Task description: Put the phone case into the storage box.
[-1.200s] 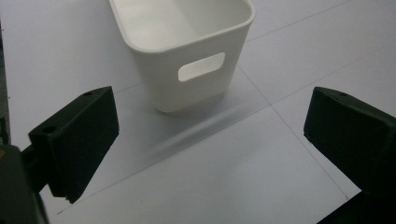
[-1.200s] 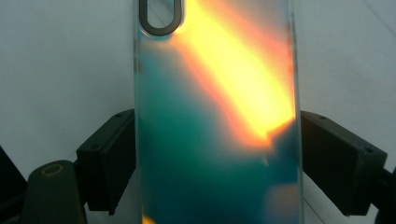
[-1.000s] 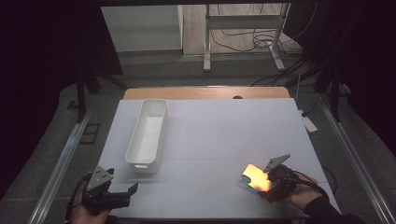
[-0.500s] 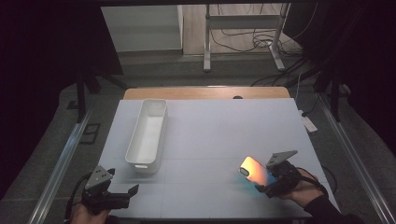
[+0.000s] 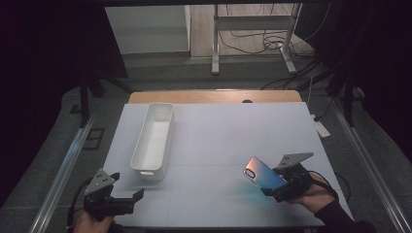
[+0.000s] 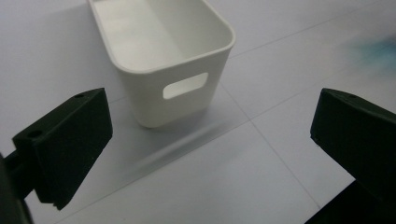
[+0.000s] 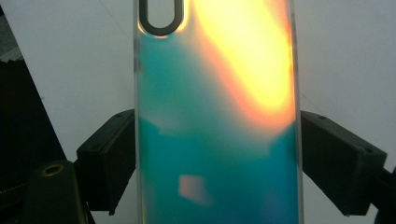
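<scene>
I had the right gripper (image 5: 286, 183) clamped on a phone case (image 5: 265, 174) — its two black jaws pressed against the case's long edges, one on each side, as the right gripper view showed plainly. The case (image 7: 217, 116) was shiny, its back shimmering teal with an orange-yellow glare toward the far end, where a dark oval camera cutout (image 7: 161, 18) sat. In the high view the case was off the white table (image 5: 233, 141), tilted, its free end pointing toward the white bin (image 5: 154, 141) but well apart from it, out to the bin's right and nearer to me than the bin's near end.

My left gripper (image 5: 119, 200) sat at the table's near edge, just short of the bin's near end and a little to its left. Its jaws were spread wide with nothing between them — only bare table showed in the gap. From the left gripper view the bin (image 6: 173, 60) stood upright just ahead, its short end wall with a handle slot (image 6: 185, 85) facing the jaws, and the part of its inside that I could see held nothing.
</scene>
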The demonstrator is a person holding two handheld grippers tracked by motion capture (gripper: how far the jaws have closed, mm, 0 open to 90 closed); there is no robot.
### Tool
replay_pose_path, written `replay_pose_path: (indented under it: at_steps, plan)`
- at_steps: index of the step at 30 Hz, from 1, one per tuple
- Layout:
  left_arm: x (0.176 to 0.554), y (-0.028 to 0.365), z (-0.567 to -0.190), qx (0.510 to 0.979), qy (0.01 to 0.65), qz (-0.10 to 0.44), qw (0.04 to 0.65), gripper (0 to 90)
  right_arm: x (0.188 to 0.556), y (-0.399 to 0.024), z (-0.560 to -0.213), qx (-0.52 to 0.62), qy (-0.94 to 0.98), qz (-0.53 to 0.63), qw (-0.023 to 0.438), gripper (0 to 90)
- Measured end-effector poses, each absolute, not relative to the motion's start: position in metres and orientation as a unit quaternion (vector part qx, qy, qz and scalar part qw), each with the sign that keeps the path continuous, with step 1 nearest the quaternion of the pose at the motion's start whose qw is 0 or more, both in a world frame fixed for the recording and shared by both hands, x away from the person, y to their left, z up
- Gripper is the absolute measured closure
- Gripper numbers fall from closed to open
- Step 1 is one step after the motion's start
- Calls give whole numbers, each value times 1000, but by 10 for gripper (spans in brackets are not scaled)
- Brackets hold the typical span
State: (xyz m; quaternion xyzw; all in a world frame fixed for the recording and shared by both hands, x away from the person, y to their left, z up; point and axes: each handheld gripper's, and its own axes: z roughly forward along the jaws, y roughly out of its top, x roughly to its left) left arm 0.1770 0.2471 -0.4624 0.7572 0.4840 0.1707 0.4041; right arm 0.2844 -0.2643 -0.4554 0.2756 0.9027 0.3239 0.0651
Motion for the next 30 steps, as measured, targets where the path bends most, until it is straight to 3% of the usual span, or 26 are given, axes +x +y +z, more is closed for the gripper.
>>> replay_pose_path:
  at_steps: [30]
  plan:
    - [209,209,-442,770,409,158,463,2,285,-247,-424,225,867,444,22,165]
